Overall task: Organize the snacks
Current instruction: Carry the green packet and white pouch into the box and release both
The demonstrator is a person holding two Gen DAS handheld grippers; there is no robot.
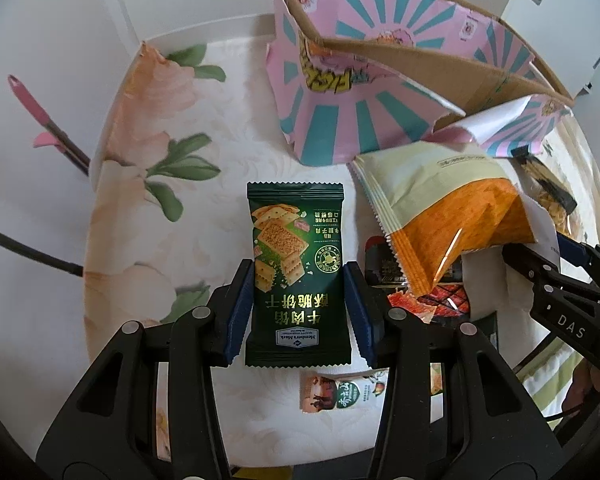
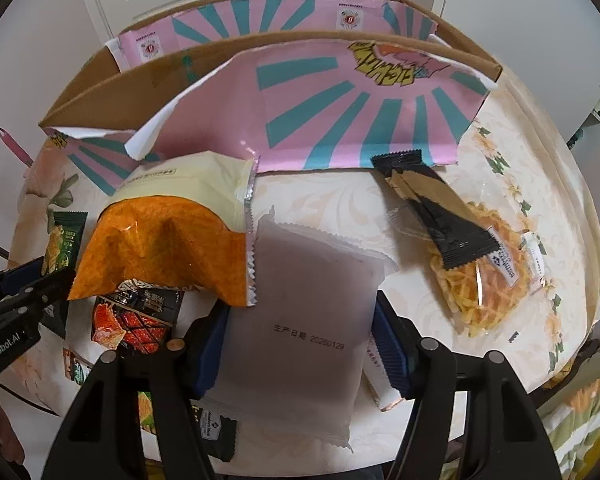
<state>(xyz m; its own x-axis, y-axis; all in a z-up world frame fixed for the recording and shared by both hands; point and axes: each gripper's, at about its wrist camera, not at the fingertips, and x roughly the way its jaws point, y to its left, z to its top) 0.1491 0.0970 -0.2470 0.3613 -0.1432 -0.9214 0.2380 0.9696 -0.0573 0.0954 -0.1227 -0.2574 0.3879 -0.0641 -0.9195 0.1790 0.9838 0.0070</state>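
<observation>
My left gripper (image 1: 298, 286) is shut on a dark green cracker packet (image 1: 296, 272), its blue pads pressed on both sides, held above the floral table (image 1: 228, 128). My right gripper (image 2: 300, 340) is shut on a white snack pouch (image 2: 300, 320) with a printed date, held over the table. An orange and cream snack bag (image 2: 168, 236) lies against the pouch's left edge; it also shows in the left wrist view (image 1: 452, 216). The pink and teal cardboard box (image 1: 380, 80) stands open at the back, also in the right wrist view (image 2: 340, 100).
A black packet (image 2: 432, 208) and a clear bag of yellow noodle snack (image 2: 484, 280) lie on the right. A dark packet with red pattern (image 2: 136, 312) lies under the orange bag. A small brown packet (image 1: 340, 394) lies near the table's front edge. A pink tool (image 1: 40, 120) is off left.
</observation>
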